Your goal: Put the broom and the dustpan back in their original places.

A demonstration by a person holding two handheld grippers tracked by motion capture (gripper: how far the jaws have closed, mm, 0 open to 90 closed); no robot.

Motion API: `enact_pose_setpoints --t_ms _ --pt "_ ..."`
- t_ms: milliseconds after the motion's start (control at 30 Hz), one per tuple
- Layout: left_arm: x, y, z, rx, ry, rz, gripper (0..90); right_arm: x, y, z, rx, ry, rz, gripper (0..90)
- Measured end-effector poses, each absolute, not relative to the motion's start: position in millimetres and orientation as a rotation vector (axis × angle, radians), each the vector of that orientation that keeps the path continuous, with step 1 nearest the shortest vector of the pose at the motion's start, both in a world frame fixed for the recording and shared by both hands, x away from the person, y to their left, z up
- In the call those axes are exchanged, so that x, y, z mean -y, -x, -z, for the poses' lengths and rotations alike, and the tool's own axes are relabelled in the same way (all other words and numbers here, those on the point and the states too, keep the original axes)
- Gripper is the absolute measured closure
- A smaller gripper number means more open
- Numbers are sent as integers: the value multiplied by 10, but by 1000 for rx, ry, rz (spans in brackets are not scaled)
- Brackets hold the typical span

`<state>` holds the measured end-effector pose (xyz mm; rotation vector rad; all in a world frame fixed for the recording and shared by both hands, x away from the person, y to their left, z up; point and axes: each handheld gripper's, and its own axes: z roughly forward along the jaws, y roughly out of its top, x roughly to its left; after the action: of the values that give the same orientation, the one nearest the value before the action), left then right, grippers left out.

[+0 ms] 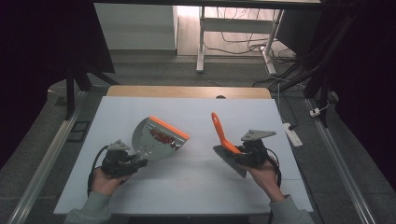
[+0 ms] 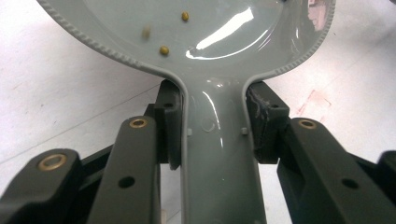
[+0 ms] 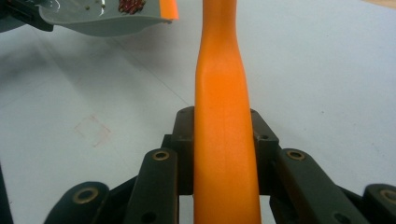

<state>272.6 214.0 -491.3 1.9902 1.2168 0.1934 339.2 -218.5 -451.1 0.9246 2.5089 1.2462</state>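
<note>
dustpan (image 2: 219, 28) pan cut off at top, red bits (image 1: 161, 136) too small to identify

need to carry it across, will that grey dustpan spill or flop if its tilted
The dustpan looks like rigid moulded plastic, so it probably won't flop. Its glossy floor suggests the loose bits would slide if tipped. The left gripper clamps only its handle.

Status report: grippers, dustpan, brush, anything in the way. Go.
Left gripper shut on dustpan handle; red bits in pan. Right gripper shut on brush handle. Table between them bare.
</note>
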Motion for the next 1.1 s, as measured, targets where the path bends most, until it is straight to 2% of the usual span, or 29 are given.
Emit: enact_pose_setpoints --t_ms 1100 --pt "-2231 -2524 5080 -1513 -1830 -274 616 2283 -3310 4621 -2585 -1045 -1286 705"
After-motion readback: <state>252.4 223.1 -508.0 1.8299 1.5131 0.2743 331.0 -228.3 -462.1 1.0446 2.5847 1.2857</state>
